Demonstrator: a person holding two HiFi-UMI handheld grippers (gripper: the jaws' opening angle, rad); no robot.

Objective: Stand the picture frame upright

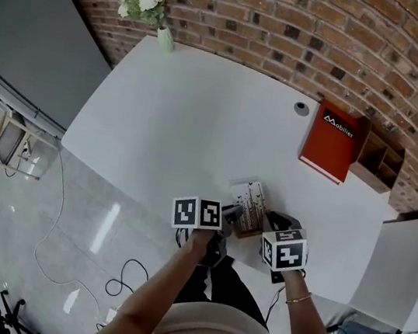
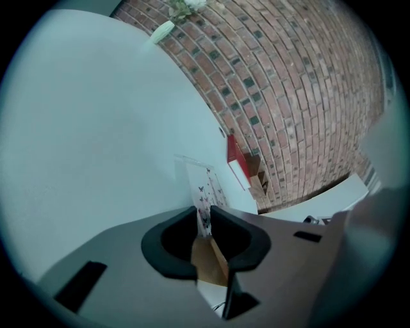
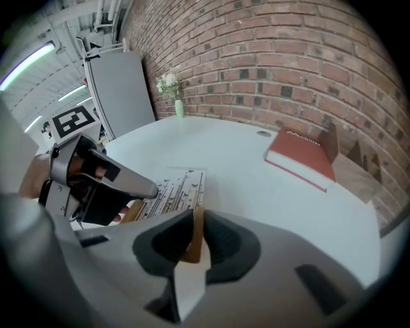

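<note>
The picture frame (image 1: 249, 199) lies near the front edge of the white table (image 1: 185, 119), its print of thin lines and butterflies facing up. In the left gripper view, my left gripper (image 2: 204, 220) is shut on the frame's thin near edge, with the print (image 2: 206, 188) running away from the jaws and brown backing (image 2: 209, 259) below them. In the right gripper view, my right gripper (image 3: 195, 234) is shut on a brown wooden edge of the frame (image 3: 174, 187). Across the frame, the left gripper (image 3: 96, 182) holds the other side. Both marker cubes hide the frame's near end in the head view.
A red book (image 1: 330, 140) lies at the back right beside a wooden organiser (image 1: 379, 159) against the brick wall. A vase of white flowers (image 1: 158, 14) stands at the far left corner. A small grey disc (image 1: 302, 109) sits near the book. Cables lie on the floor below.
</note>
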